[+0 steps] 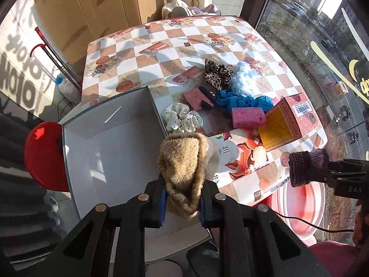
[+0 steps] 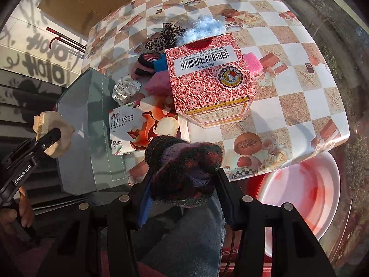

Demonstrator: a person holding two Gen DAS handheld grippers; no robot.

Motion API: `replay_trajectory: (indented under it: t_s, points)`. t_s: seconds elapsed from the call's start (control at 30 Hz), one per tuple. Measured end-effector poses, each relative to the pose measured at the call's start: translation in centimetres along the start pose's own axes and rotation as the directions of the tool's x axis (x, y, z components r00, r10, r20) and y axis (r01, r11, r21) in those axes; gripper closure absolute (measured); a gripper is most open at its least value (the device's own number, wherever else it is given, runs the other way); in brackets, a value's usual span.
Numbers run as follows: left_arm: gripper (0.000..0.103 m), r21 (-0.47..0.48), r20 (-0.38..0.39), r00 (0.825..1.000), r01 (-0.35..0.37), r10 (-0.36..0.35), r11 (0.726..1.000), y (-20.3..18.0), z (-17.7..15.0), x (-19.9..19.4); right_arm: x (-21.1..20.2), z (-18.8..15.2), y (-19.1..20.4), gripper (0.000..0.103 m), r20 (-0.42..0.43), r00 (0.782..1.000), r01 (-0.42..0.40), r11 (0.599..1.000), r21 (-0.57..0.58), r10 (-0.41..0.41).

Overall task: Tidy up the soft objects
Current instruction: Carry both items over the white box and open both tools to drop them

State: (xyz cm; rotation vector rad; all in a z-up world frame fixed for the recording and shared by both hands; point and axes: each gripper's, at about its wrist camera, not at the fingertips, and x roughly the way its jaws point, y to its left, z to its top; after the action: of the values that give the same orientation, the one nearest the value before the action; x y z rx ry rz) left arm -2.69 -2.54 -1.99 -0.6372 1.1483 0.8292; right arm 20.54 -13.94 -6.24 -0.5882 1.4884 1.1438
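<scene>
While your left gripper [image 1: 182, 204] clamps the tan sock [image 1: 183, 161] and your right gripper [image 2: 184, 194] the dark sock [image 2: 184, 168], the pile beside the grey box [image 1: 110, 143] remains unsorted.

Strong, low sunlight comes through the window [image 1: 322, 34] along the table's right edge, so the checked table [image 1: 161, 53] is bright and streaked with long dark shadows, and the wall [image 1: 20, 53] carries shadowed lettering. Glare burns out the fluffy blue item [image 1: 242, 78] near the table's middle and glints off the grey box [image 1: 110, 138] at the near left corner. Both fisheye views bend straight edges hard and darken to black at the corners, while the centres stay sharp.
</scene>
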Motion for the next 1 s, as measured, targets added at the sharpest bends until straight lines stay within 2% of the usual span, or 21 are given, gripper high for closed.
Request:
replay_trajectory:
  t_s: [0.23,0.4,0.6,0.73,1.0]
  points:
    - [0.079,-0.17,-0.007,0.999,-0.055,0.054,0.984,6.0,-3.2,-0.7,0.6,2.2,8.8,0.05,0.0,0.999,-0.032,0.971,-0.237,0.033]
    - [0.079,-0.263,-0.031,0.996,-0.089,0.084,0.961,8.7,-5.5,-0.4,1.6,2.7,15.2,0.05,-0.023,0.999,-0.054,0.913,-0.405,0.049]
    - [0.079,-0.302,-0.073,0.993,-0.111,0.093,0.947,9.7,-7.5,0.6,3.5,2.4,21.1,0.05,-0.056,0.998,-0.06,0.837,-0.544,0.035]
    - [0.079,-0.31,-0.101,0.991,-0.113,0.086,0.944,9.9,-8.4,1.6,5.3,2.0,23.0,0.05,-0.076,0.997,-0.056,0.809,-0.586,0.014]
    - [0.079,-0.306,-0.148,0.985,-0.131,0.089,0.943,10.1,-9.5,3.6,8.6,0.5,23.3,0.05,-0.139,0.99,-0.053,0.801,-0.596,-0.038]
